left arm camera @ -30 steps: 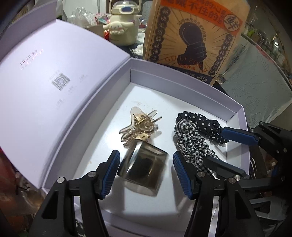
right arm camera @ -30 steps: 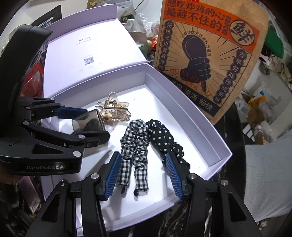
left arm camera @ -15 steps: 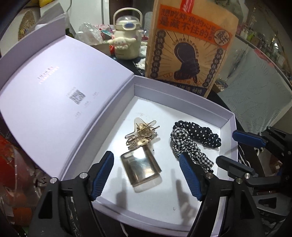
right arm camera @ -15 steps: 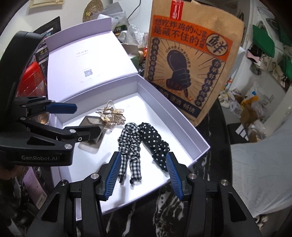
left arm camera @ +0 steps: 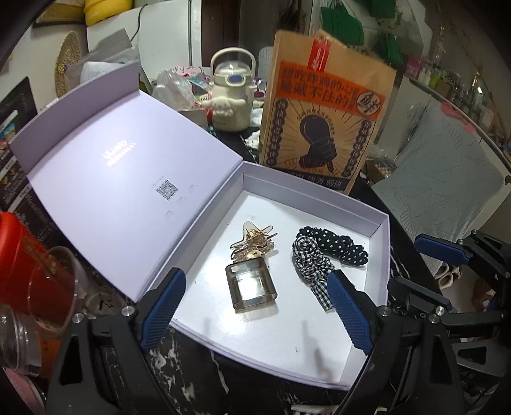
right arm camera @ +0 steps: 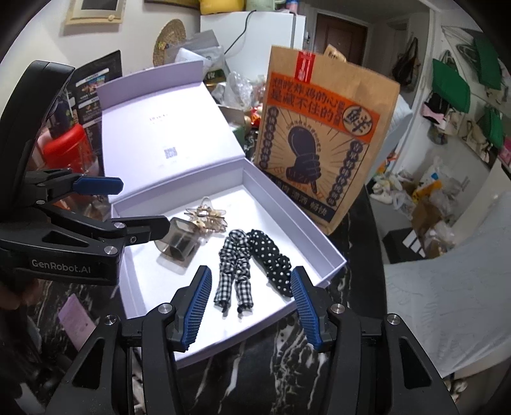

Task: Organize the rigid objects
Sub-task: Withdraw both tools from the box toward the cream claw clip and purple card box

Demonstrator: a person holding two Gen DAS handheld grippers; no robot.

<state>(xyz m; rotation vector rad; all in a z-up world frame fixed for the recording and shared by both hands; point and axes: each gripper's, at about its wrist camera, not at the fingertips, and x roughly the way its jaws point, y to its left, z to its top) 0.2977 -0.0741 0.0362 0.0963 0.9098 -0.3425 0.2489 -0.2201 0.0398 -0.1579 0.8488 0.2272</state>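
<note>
smoky bottle [left arm camera: 251,284], clip [left arm camera: 254,243], scrunchies [left arm camera: 332,247] in box [left arm camera: 381,252]

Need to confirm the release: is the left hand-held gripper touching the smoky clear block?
Apart. Left wrist view: left hand-held gripper, jaws opening, stands clear of the block.

Tabletop [right arm camera: 255,367]: black stone with white veins, glossy under the indoor light.
Back wall [right arm camera: 137,35]: pale, with a framed picture [right arm camera: 94,9] and a round woven mat [right arm camera: 169,40] hanging on it.
Fridge [right arm camera: 255,35]: white, a dark cable trailing over its top.
Door [right arm camera: 340,35]: dark brown, beyond the fridge.
Right wall [right arm camera: 460,95]: white shelving hung with green bags [right arm camera: 450,87] (and several others).
Floor [right arm camera: 424,198]: crowded with bags and boxes.
Cloth [right arm camera: 447,306]: pale grey-blue, leaf-patterned, draped at right.
</note>
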